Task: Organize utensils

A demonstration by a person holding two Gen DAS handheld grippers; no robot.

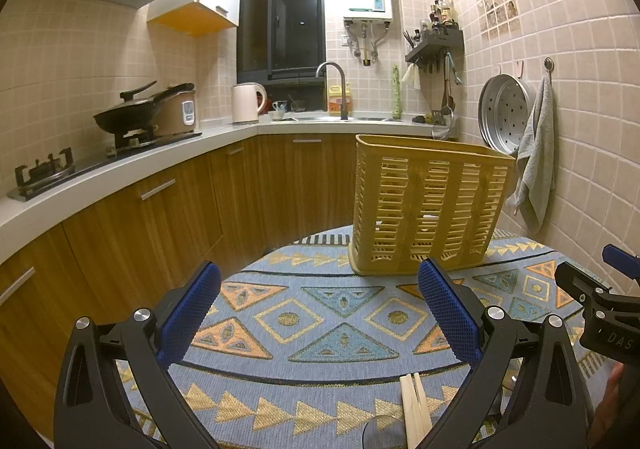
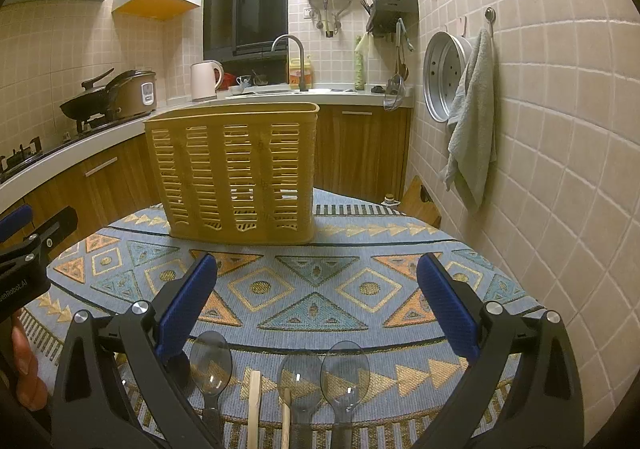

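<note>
Tiled kitchen, table [image 2: 472, 249] under a blue patterned cloth: utensils are waiting at its near edge.

Three clear plastic spoons [image 2: 345, 369] and pale wooden chopsticks [image 2: 254, 405] are lying flat, likely light, slippery, best pinched mid-handle; the yellow slotted plastic caddy [image 2: 236, 173] is standing beyond; left gripper [image 1: 320, 313] and right gripper [image 2: 318, 309] are hovering spread wide, holding nothing.

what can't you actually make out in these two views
- Utensil caddy interior: both views, its slatted walls hide it.
- Spoons' handles: right wrist view, cut by the bottom edge.
- Chopsticks length: left wrist view, cut by the bottom edge.
- Shelf bottles: too small to read.
</note>
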